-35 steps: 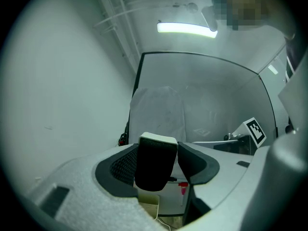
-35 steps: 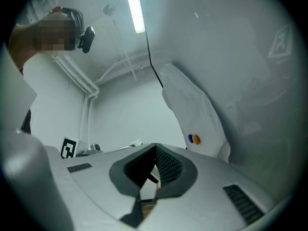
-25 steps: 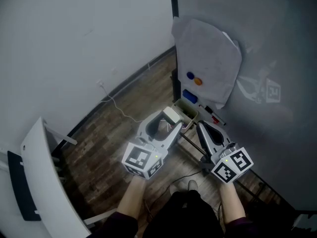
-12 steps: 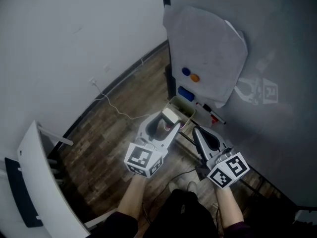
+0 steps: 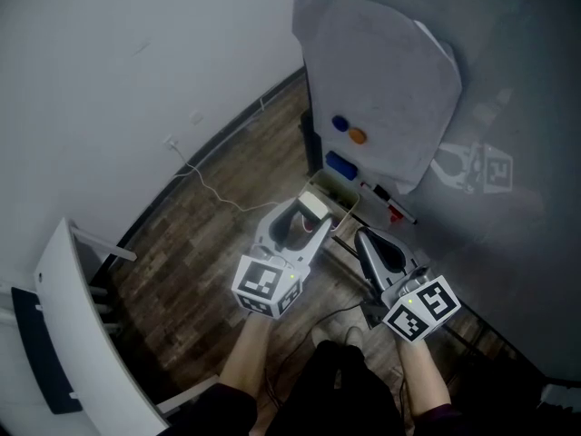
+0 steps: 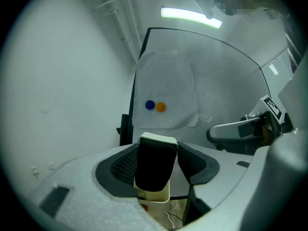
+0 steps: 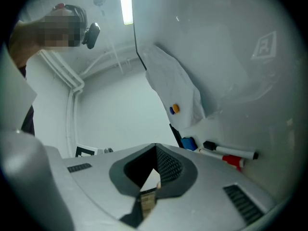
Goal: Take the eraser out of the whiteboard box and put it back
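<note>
Snugly round eraser (image 6: 154,170) — left tool (image 6: 155,152) (right tool (image 7: 156,148) closed)

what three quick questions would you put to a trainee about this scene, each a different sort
1. True or false: the right gripper holds the eraser.
2. Pick one: the round magnet next to the blue round magnet is A orange, B green, C black.
3. Fill in: the left gripper is shut on the ____.

Key: 1 false, its jaws are shut with nothing between them; 2 A; 3 eraser.
</note>
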Action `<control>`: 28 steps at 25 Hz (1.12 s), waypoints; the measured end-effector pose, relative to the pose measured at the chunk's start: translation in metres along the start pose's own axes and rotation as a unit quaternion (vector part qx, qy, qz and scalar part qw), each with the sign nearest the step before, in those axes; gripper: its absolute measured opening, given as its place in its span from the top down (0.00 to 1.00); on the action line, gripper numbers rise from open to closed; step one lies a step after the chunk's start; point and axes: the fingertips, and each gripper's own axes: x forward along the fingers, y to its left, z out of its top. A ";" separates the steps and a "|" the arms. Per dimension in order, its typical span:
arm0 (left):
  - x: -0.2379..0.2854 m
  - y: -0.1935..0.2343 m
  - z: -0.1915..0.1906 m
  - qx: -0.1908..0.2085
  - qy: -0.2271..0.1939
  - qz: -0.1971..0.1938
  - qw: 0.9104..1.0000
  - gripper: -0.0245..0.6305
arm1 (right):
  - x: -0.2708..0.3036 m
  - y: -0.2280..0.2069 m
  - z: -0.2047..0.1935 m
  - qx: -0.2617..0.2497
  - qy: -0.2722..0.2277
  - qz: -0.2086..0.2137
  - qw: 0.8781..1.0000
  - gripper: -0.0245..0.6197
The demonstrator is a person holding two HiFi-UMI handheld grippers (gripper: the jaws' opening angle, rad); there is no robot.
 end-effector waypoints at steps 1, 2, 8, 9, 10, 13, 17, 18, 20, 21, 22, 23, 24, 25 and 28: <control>0.003 0.002 -0.004 -0.002 0.003 0.001 1.000 0.59 | 0.000 -0.001 -0.001 0.000 0.001 0.000 1.000 0.96; 0.005 0.005 -0.008 -0.005 0.005 0.002 1.000 0.59 | 0.001 -0.002 -0.002 0.000 0.003 0.000 1.000 0.96; 0.021 0.012 -0.034 -0.017 0.024 0.003 1.000 0.59 | 0.000 -0.013 -0.011 0.006 0.010 -0.005 1.000 0.96; 0.023 0.012 -0.039 -0.019 0.027 0.003 0.999 0.59 | 0.000 -0.015 -0.012 0.007 0.010 -0.007 1.000 0.96; 0.025 0.013 -0.042 -0.021 0.030 0.002 0.999 0.59 | 0.000 -0.016 -0.014 0.009 0.011 -0.008 1.000 0.96; 0.030 0.015 -0.052 -0.025 0.039 -0.002 0.999 0.58 | 0.000 -0.021 -0.017 0.010 0.013 -0.011 1.000 0.96; 0.034 0.015 -0.060 -0.027 0.050 -0.004 0.998 0.58 | 0.000 -0.025 -0.019 0.010 0.016 -0.014 1.000 0.96; 0.035 0.015 -0.061 -0.028 0.052 -0.004 0.998 0.58 | 0.000 -0.026 -0.019 0.010 0.017 -0.014 1.000 0.96; 0.034 0.016 -0.062 -0.029 0.052 -0.003 0.998 0.58 | 0.000 -0.027 -0.020 0.011 0.017 -0.015 1.000 0.96; 0.034 0.016 -0.061 -0.030 0.051 -0.002 0.998 0.58 | 0.000 -0.028 -0.020 0.012 0.017 -0.015 1.000 0.96; 0.034 0.016 -0.061 -0.030 0.050 -0.002 0.998 0.58 | 0.000 -0.028 -0.020 0.013 0.017 -0.015 1.000 0.96; 0.033 0.016 -0.061 -0.030 0.049 -0.002 0.998 0.58 | 0.000 -0.028 -0.020 0.014 0.017 -0.015 1.000 0.96; 0.032 0.017 -0.060 -0.031 0.049 -0.002 0.998 0.58 | 0.000 -0.028 -0.021 0.014 0.017 -0.015 1.000 0.96; 0.032 0.017 -0.060 -0.031 0.049 -0.003 0.998 0.58 | 0.001 -0.028 -0.021 0.014 0.017 -0.015 1.000 0.96; 0.030 0.016 -0.060 -0.028 0.052 -0.002 0.998 0.58 | 0.001 -0.028 -0.022 0.014 0.018 -0.015 1.000 0.96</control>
